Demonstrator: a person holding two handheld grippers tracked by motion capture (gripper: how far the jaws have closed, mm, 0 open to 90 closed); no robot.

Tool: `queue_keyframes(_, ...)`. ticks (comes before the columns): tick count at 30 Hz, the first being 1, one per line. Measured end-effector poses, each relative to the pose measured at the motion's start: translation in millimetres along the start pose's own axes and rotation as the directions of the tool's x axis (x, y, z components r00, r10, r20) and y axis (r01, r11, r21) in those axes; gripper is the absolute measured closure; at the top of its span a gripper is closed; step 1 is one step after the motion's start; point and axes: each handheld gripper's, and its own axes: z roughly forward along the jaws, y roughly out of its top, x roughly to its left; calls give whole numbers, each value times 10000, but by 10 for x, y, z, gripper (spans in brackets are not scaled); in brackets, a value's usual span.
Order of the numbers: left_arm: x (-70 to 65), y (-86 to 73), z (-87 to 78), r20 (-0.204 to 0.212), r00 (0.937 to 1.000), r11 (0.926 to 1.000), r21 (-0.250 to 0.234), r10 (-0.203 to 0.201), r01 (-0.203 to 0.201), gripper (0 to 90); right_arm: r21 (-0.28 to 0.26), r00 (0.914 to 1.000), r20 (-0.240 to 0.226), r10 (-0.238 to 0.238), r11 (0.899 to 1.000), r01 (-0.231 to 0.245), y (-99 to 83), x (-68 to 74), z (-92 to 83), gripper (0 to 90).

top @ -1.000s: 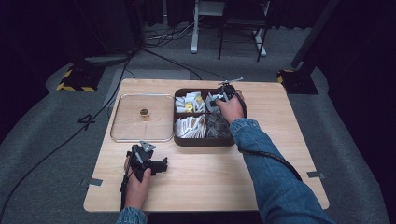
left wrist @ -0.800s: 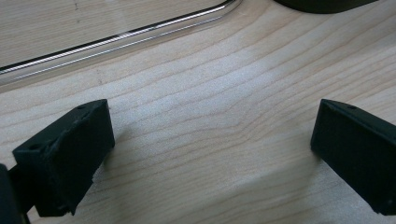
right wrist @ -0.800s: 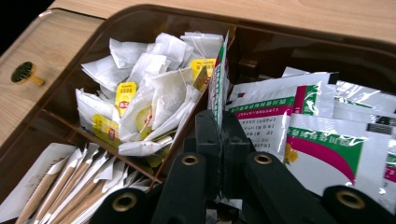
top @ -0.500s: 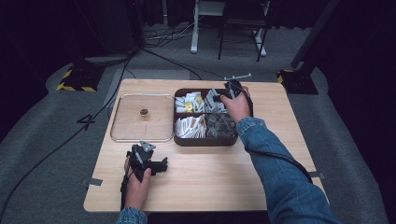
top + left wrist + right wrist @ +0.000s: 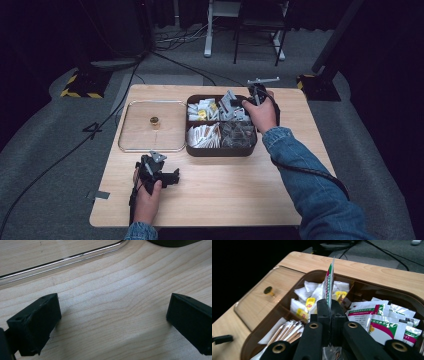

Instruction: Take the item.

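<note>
A dark brown divided box (image 5: pixel 220 151) stands in the middle of the wooden table, full of sachets. My right gripper (image 5: pixel 328 305) is shut on a white, green and red sachet (image 5: pixel 329 282), held edge-on and upright above the box. In the high view that gripper (image 5: pixel 243 102) hovers over the box's back right compartment with the sachet (image 5: pixel 229 99) sticking out to its left. My left gripper (image 5: pixel 167 176) rests on the table near the front left. Its jaws stand wide apart over bare wood (image 5: pixel 112 315) with nothing between them.
A clear lid (image 5: pixel 150 132) with a gold knob (image 5: pixel 154 120) lies flat left of the box. The box holds tea bags with yellow tags (image 5: pixel 310 301), brown stick packets (image 5: pixel 287 331) and more green and white sachets (image 5: pixel 372 315). Cables and stands lie on the floor beyond the table.
My right hand has risen and drawn toward the table's back, lifting the sachet out of the box. The left hand has stayed put.
</note>
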Motion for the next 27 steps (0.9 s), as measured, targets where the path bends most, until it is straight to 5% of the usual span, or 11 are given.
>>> queue_keyframes(15,0,0,1,-3,10000,10000,-6,-4,4,0,-387,9931,-1109,-377,9987,336,-162,156,-525,893)
queue_keyframes(27,0,0,0,-5,10000,10000,0,1,-1,0,-111,9696,-2157,-1160,9931,1163,-495,487,-970,893)
